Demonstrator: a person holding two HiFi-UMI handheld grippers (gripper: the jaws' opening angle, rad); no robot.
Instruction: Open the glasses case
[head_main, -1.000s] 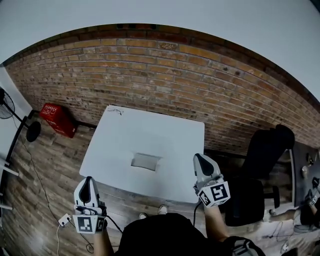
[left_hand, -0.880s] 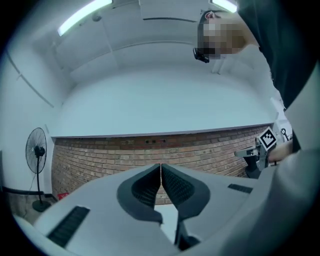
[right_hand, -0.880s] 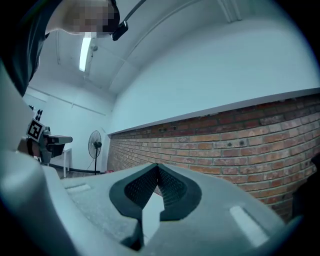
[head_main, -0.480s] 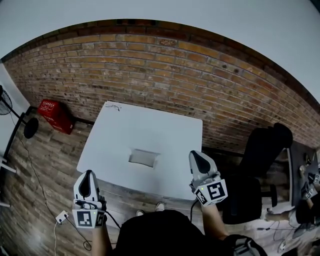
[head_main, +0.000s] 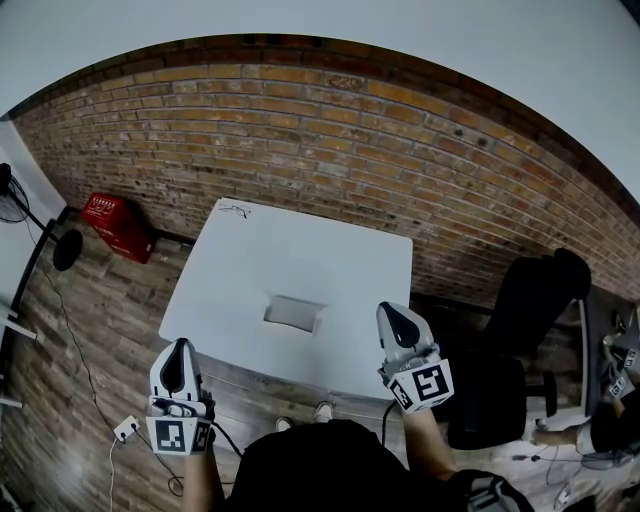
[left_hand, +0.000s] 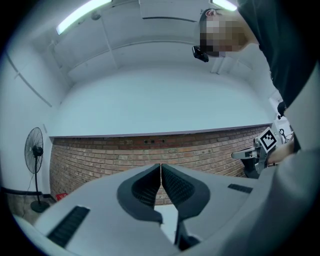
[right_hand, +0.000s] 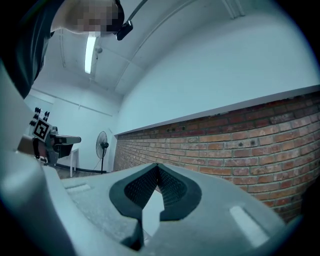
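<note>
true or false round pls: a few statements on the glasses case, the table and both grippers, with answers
1. The glasses case lies on the white table. True.
2. The left gripper is clamped on the case. False: its jaws are together on nothing, and it is well apart from the case.
3. The right gripper is shut and empty. True.
4. The red crate stands on the table. False: it sits on the floor by the brick wall.
5. A black chair stands off the table's right side in the head view. True.
</note>
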